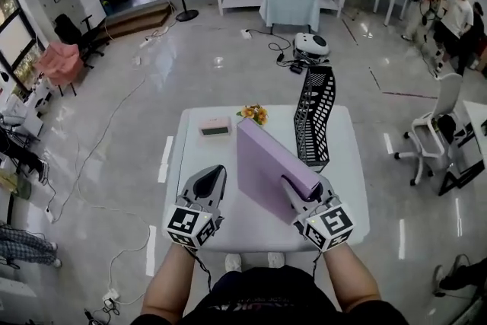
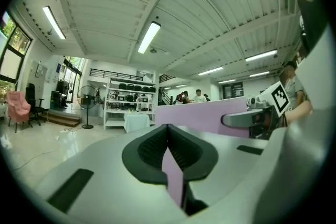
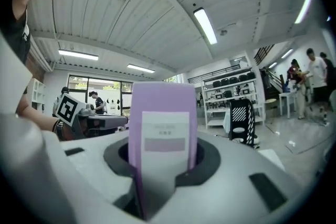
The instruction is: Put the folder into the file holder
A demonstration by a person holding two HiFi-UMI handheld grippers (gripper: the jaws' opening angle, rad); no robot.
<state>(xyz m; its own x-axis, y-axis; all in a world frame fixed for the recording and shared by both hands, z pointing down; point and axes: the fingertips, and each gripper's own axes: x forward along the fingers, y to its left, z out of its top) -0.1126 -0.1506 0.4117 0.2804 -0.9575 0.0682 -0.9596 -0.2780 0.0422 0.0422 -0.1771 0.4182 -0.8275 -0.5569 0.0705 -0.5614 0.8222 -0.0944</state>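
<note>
Left gripper (image 1: 219, 170) sat over the near-left of the white table (image 1: 259, 228), pointing level, jaws fully closed. It gripped nothing I could confirm. In its own view a thin lilac sliver showed in the slot under the pads, source unclear. The head view had it clear of the folder. Its marker cube (image 1: 189, 225) carried black-and-white square codes, no readable text.

At the far edge of the table sat a small pink box (image 1: 215, 126), print too small to read. Just to its right was a bunch of orange flowers (image 1: 254, 114).

The lilac folder (image 1: 266, 156) stood on its long edge, running diagonally from mid-table towards the near right. Couldn't tell whether it touched the tabletop. It was not in the holder.

Right gripper (image 1: 290, 185) was partly open and clamped on the folder's near spine end, one pad on each side. The white spine label (image 3: 164, 136) had a grey band and a line of print above it, too blurred to read.

The black perforated file holder (image 1: 314, 114) stood along the table's right edge, just beside the folder's far end. Contact between them unclear.
</note>
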